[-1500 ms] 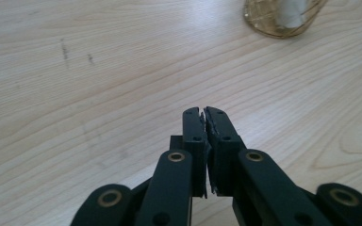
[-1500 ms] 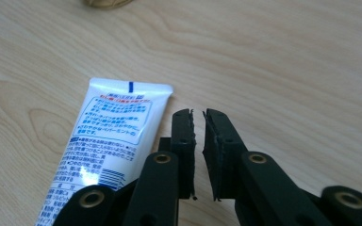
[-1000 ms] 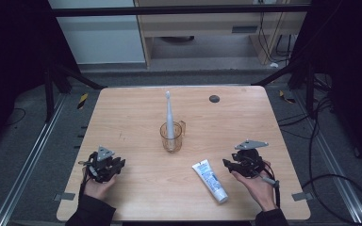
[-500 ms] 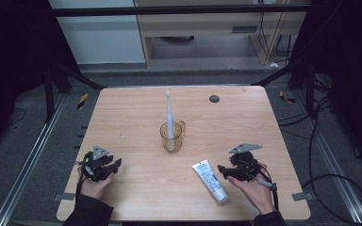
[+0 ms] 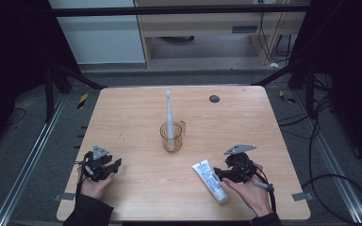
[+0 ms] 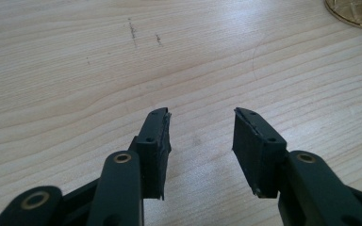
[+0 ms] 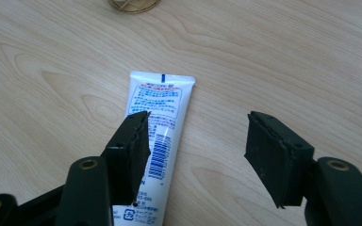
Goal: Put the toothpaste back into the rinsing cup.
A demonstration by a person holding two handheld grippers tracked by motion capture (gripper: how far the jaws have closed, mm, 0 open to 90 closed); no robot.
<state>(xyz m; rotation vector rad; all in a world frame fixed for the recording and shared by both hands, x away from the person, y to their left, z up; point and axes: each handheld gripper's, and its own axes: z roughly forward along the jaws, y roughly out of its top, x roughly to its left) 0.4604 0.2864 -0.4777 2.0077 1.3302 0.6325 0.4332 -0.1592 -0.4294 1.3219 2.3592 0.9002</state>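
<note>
Tube [image 7: 162, 117] sits off-center under our wide-open right gripper [image 7: 195, 150], so we shift left w/ it to straddle the tube before closing; left gripper [image 6: 200, 141] idles, jaws apart.

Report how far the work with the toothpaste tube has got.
Done: nothing yet; the toothpaste tube lies flat on the table. In hand: the right gripper hangs open over it, one jaw above the tube, not clamping. The left gripper is open over bare wood. Left: gripping and lifting the tube; the toothbrush stands in the cup.
</note>
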